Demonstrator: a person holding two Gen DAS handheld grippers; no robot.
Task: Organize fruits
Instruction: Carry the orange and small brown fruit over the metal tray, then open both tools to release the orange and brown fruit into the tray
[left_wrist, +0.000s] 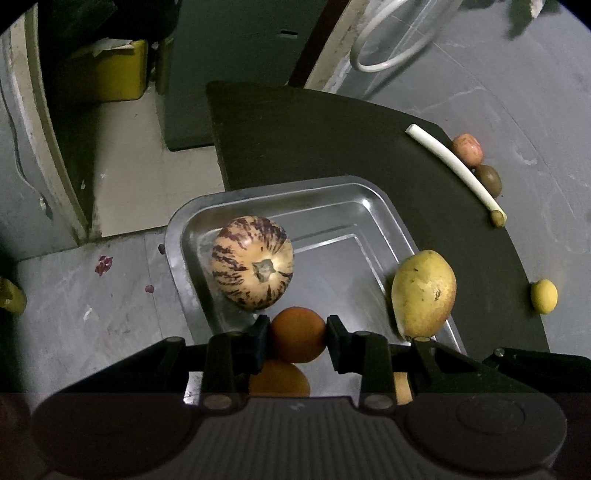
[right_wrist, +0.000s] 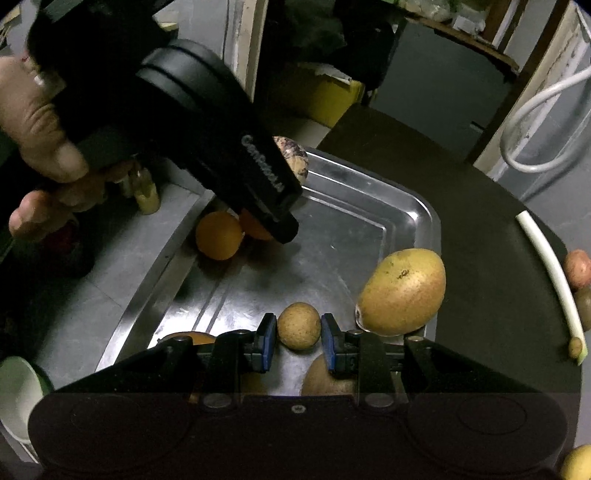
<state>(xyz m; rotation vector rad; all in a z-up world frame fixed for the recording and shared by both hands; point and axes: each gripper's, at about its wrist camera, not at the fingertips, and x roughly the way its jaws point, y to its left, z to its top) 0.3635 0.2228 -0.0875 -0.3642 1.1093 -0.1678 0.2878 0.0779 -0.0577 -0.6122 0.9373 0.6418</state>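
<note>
Steel tray (left_wrist: 369, 195) sits on dark surface (left_wrist: 295, 129). Left gripper (left_wrist: 297, 334) jaws clamped on an orange (left_wrist: 297, 332) over the tray's near end, second orange (right_wrist: 218, 240) right beside it. Right gripper (right_wrist: 298, 332) jaws pinch a small brown fruit (right_wrist: 298, 325) above the tray. Mango (right_wrist: 402, 291) rests on tray rim; striped melon (left_wrist: 253, 262) lies inside.

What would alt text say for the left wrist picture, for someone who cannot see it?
A handheld left gripper clamps an orange above a shiny metal tray. A purple-streaked melon lies in the tray, and a yellow mango sits at its right rim, on a dark mat.
</note>
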